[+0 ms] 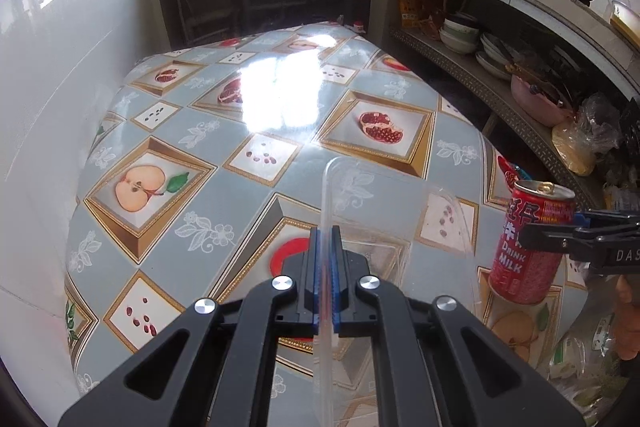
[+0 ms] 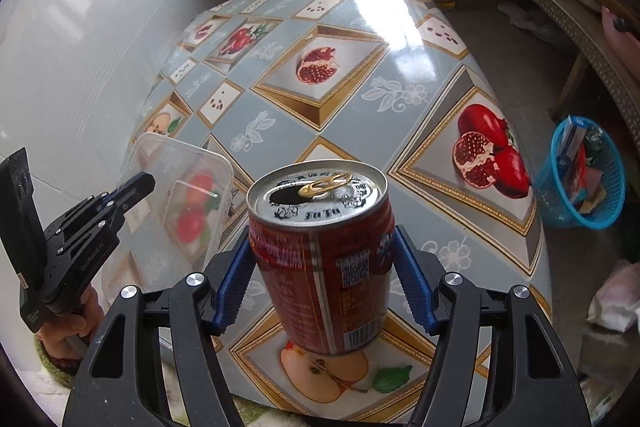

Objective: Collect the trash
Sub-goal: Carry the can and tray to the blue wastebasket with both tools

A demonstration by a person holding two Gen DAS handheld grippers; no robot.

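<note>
My left gripper point(image 1: 327, 231) is shut on the rim of a clear plastic container point(image 1: 400, 227) and holds it on edge above the table. The same container point(image 2: 180, 195) and left gripper point(image 2: 138, 185) show at the left of the right wrist view. My right gripper point(image 2: 320, 247) is shut on a red opened drink can point(image 2: 320, 259), upright, its base just above or on the table point(image 2: 360, 99). The can point(image 1: 528, 243) shows at the right of the left wrist view, between the right gripper's fingers point(image 1: 560, 235).
The table point(image 1: 240, 131) has a glossy fruit-patterned cloth and stands against a white wall at left. A blue basket point(image 2: 580, 175) with trash sits on the floor to the right. Shelves with bowls and plates point(image 1: 480, 43) run along the right. A white bag point(image 2: 616, 299) lies on the floor.
</note>
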